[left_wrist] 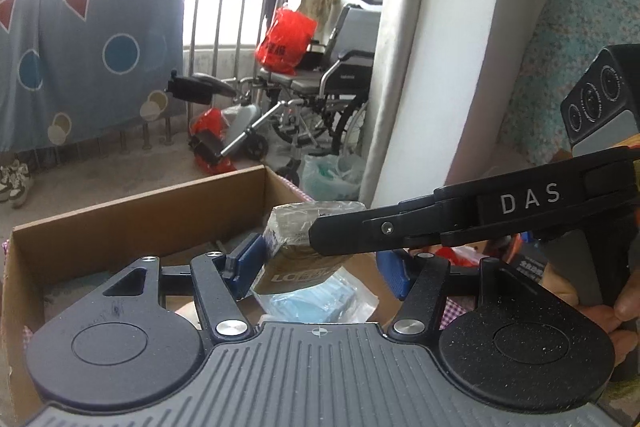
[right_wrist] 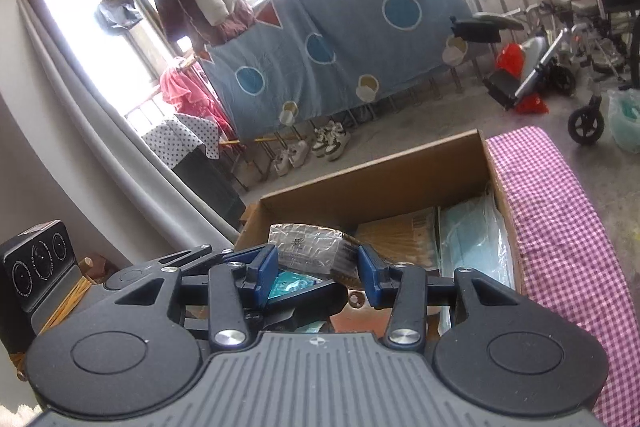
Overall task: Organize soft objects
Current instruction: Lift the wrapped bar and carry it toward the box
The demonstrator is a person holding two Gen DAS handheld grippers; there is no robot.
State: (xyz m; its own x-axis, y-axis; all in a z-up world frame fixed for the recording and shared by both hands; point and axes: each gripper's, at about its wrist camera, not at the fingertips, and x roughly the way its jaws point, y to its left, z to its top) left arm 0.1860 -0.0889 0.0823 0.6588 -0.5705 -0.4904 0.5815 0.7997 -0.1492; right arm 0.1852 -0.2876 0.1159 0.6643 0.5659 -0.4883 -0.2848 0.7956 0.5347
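Blue-padded fingers of the left gripper [left_wrist: 320, 267] stand about half open around a clear-wrapped packet [left_wrist: 304, 239], whose lower half shows a brown printed label; the left pad [left_wrist: 246, 263] lies against the packet's side, while the right pad is hidden behind the other tool, so whether the packet is pinched cannot be told. Across it from the right reaches the right gripper [right_wrist: 318, 273], black with white lettering, its tip over the packet's upper right part; in its own view the same packet sits between its blue pads [right_wrist: 370, 273], both close against the wrapper's ends, apparently clamped. Below the packet, inside the open cardboard box [right_wrist: 372, 183], lie a bag of pale blue face masks [right_wrist: 472, 239] by the right wall and a flat tan packet [right_wrist: 400, 231] beside it. A pink gingham cloth [right_wrist: 560, 227] borders the box on the right. Farther off stand white sneakers [right_wrist: 330, 141], a hanging blue blanket [right_wrist: 352, 39] with circles and triangles, and a wheelchair [left_wrist: 320, 99] carrying a red plastic bag [left_wrist: 286, 41].
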